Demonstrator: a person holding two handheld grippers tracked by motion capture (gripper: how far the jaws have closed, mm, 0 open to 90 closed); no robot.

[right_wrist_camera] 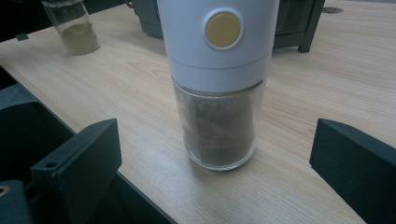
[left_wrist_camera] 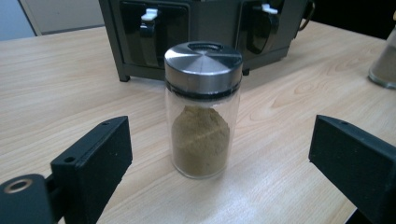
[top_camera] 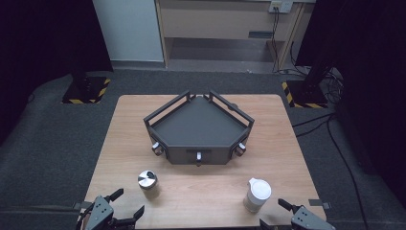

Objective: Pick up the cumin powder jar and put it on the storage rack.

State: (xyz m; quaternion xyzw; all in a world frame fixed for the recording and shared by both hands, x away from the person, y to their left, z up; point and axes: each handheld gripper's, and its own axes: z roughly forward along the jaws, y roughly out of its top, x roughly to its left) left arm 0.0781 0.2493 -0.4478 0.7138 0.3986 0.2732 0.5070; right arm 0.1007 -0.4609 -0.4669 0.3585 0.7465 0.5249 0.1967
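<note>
Wooden counter [top_camera: 201,191]: left gripper [top_camera: 125,203] fingers spread wide before the spice jar [top_camera: 148,183]; right gripper [top_camera: 274,212] gapes empty at the white-capped grinder [top_camera: 256,194].

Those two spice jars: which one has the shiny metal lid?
The short glass jar before the left gripper; the other jar is taller, with a white plastic top.

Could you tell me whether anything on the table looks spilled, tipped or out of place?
Nothing stands out. The steel-capped jar and the white-topped grinder both stand upright on the table, with no powder spilled around them, and the dark rack sits squarely behind them.
</note>
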